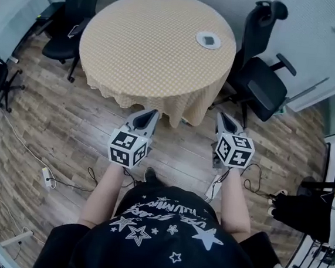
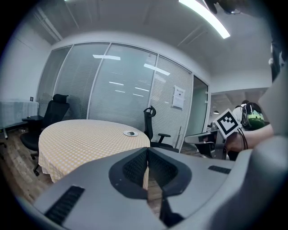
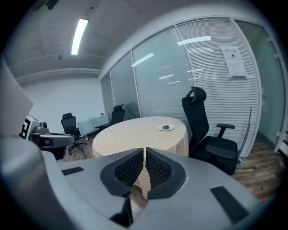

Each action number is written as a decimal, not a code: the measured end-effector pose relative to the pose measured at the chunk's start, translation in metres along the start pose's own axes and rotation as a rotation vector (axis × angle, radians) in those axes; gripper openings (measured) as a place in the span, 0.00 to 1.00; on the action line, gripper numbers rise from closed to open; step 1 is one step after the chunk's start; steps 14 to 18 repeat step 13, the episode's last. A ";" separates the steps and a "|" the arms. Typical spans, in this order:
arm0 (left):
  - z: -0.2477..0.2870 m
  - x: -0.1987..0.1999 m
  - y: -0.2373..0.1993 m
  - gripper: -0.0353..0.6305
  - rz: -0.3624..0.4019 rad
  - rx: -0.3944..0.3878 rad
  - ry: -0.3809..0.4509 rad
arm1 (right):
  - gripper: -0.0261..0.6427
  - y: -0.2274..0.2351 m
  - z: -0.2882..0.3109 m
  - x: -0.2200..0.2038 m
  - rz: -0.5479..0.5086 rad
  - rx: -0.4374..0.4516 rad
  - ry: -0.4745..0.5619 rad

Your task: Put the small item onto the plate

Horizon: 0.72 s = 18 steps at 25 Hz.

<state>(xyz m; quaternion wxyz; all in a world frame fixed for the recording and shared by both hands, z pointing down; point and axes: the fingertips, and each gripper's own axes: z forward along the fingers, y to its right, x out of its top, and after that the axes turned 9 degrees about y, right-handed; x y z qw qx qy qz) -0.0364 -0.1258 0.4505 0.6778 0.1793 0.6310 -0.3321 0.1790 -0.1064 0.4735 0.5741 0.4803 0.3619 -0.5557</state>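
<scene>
Short of the table [image 1: 152, 46], the task looks done.
Left gripper [image 1: 151, 113] and right gripper [image 1: 223, 116] pressed together, empty; small item [image 1: 209, 41] sits on plate [image 1: 199, 39], so there's nothing left to grasp.

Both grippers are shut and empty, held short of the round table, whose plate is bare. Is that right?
Not quite: the plate is not bare. The head view shows a small dark item lying on it. The rest holds: the left gripper and the right gripper are shut and empty, short of the round table.
</scene>
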 end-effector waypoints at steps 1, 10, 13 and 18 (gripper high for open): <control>0.000 -0.002 0.008 0.06 -0.003 0.006 -0.001 | 0.09 0.006 -0.007 0.001 -0.001 0.003 0.002; -0.013 -0.013 0.089 0.06 0.017 0.033 0.004 | 0.09 0.050 -0.077 -0.010 0.024 0.032 0.027; -0.021 -0.021 0.114 0.06 0.008 0.042 -0.002 | 0.09 0.061 -0.102 -0.017 0.033 0.038 0.018; -0.021 -0.021 0.114 0.06 0.008 0.042 -0.002 | 0.09 0.061 -0.102 -0.017 0.033 0.038 0.018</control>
